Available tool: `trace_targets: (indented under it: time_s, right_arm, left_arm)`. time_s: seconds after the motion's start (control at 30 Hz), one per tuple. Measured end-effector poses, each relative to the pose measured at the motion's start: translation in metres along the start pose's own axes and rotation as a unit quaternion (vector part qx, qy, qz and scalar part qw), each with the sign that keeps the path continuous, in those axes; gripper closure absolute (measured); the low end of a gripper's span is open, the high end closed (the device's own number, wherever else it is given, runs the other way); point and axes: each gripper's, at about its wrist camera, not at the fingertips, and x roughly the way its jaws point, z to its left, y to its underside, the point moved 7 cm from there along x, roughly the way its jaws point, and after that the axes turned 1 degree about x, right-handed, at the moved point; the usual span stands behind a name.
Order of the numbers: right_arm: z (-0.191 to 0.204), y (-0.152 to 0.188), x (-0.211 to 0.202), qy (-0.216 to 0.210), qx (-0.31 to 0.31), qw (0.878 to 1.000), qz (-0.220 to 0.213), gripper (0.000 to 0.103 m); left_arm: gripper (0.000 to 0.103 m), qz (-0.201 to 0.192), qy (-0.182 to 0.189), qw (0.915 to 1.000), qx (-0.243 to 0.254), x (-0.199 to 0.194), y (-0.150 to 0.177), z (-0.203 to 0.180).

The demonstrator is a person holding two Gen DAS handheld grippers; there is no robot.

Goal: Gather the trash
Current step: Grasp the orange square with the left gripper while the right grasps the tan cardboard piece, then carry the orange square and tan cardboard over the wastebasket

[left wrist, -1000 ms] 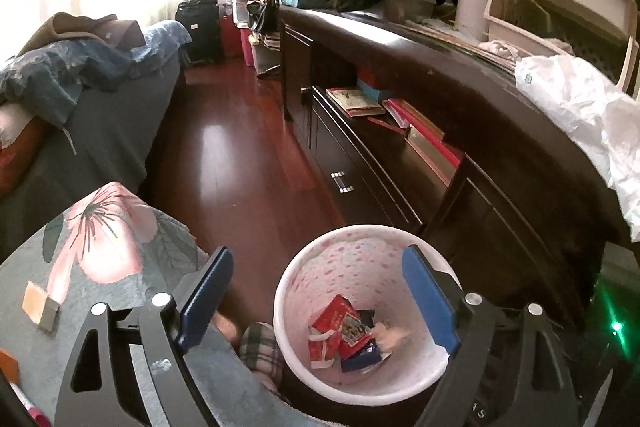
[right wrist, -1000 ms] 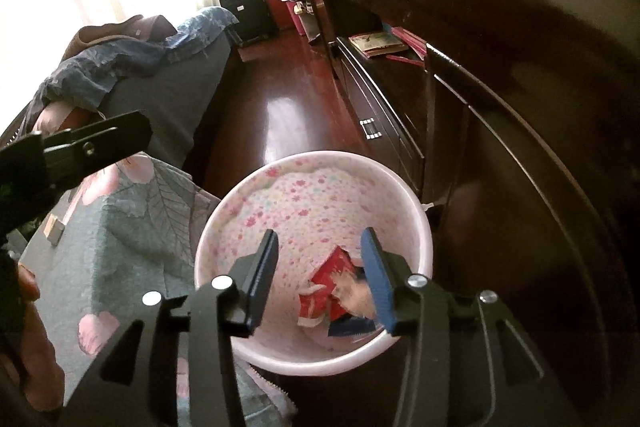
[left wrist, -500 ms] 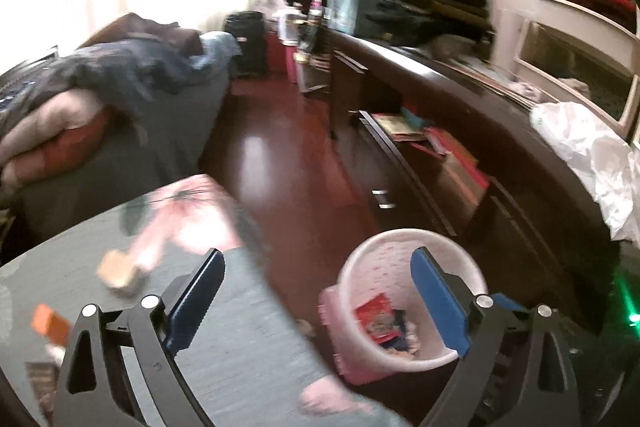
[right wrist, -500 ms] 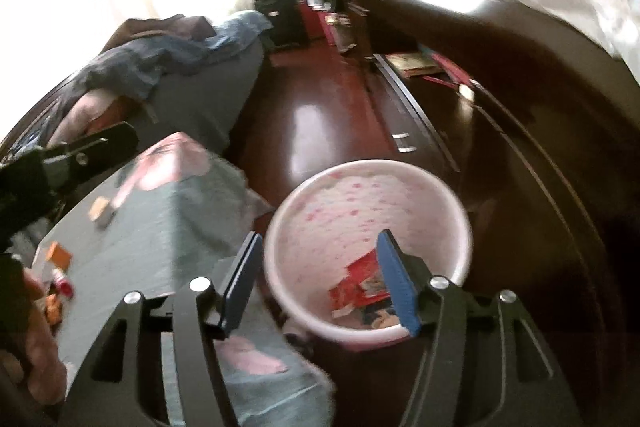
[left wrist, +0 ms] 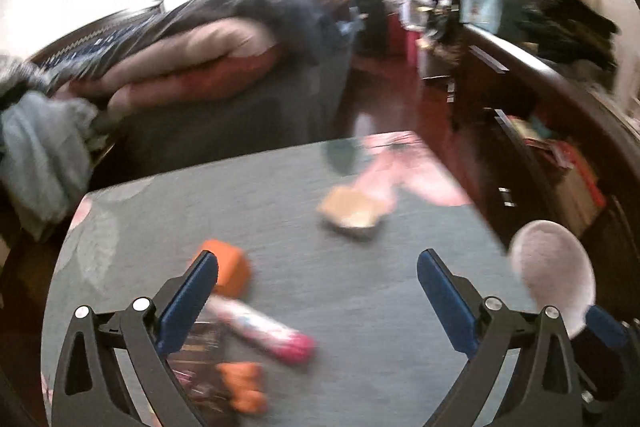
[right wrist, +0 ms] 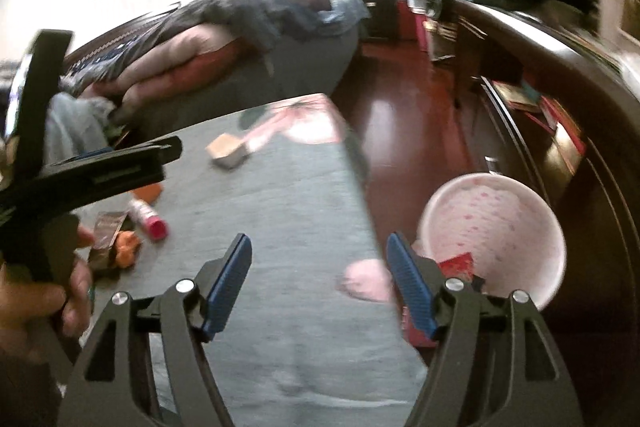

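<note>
Both grippers, left (left wrist: 318,291) and right (right wrist: 320,279), hover over the table (left wrist: 360,307), jaws just opening and empty. Trash left of the bin (right wrist: 494,227): a pink tube (left wrist: 264,333), likely light and slippery; grasp it mid-body.

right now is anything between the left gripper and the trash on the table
Nothing visible blocks it. The left gripper is open and empty above the grey tablecloth. The pink tube, orange scraps and dark wrapper lie in the open beside its left finger; the tan box sits farther ahead.
</note>
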Motion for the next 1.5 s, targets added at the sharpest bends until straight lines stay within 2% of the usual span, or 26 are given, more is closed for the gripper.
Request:
trace_targets:
  time_s: [0.13, 0.23, 0.33, 0.47, 0.53, 0.6, 0.63, 0.73, 0.83, 1.17, 1.3, 1.37, 1.5]
  right_arm:
    - [0.03, -0.005, 0.012, -0.008, -0.025, 1.0, 0.005, 0.031]
    - [0.05, -0.01, 0.023, -0.012, -0.037, 0.999, 0.008, 0.031]
    - [0.062, -0.016, 0.034, -0.012, -0.046, 0.999, 0.012, 0.03]
    - [0.075, -0.03, 0.051, -0.014, -0.048, 0.999, 0.018, 0.03]
    - [0.078, -0.036, 0.057, -0.013, -0.047, 0.999, 0.018, 0.03]
    - [0.079, -0.044, 0.065, -0.012, -0.044, 0.999, 0.022, 0.031]
    - [0.08, -0.047, 0.069, -0.014, -0.041, 0.999, 0.024, 0.031]
    - [0.083, -0.057, 0.084, -0.021, -0.03, 0.999, 0.038, 0.031]
    - [0.088, -0.065, 0.104, -0.02, -0.031, 0.998, 0.051, 0.03]
    - [0.1, -0.078, 0.195, 0.003, -0.037, 0.994, 0.102, 0.03]
    - [0.106, -0.083, 0.206, 0.012, -0.048, 0.995, 0.091, 0.03]
    - [0.112, -0.084, 0.206, 0.023, -0.064, 0.994, 0.085, 0.043]
    - [0.12, -0.077, 0.2, 0.021, -0.074, 0.993, 0.089, 0.043]
  left_arm:
    - [0.004, 0.037, -0.006, 0.9988, -0.031, 0.031, 0.006, 0.041]
    - [0.005, 0.061, -0.007, 0.9973, -0.041, 0.05, 0.009, 0.055]
    - [0.011, 0.08, 0.004, 0.996, -0.04, 0.064, 0.012, 0.056]
    - [0.031, 0.099, 0.019, 0.9943, -0.033, 0.075, 0.021, 0.054]
    - [0.036, 0.102, 0.019, 0.9939, -0.036, 0.077, 0.022, 0.056]
    - [0.056, 0.102, 0.019, 0.9939, -0.038, 0.078, 0.023, 0.059]
    - [0.059, 0.101, 0.019, 0.9938, -0.042, 0.077, 0.023, 0.062]
    - [0.059, 0.102, 0.031, 0.9928, -0.056, 0.076, 0.022, 0.069]
    - [0.059, 0.085, 0.017, 0.9943, -0.062, 0.066, 0.018, 0.081]
    - [0.059, 0.056, 0.009, 0.9937, -0.097, 0.039, 0.008, 0.129]
    - [0.059, 0.053, 0.008, 0.993, -0.105, 0.034, 0.01, 0.142]
    - [0.059, 0.054, 0.008, 0.9926, -0.109, 0.033, 0.012, 0.145]
    - [0.059, 0.052, 0.012, 0.9915, -0.119, 0.024, 0.015, 0.149]
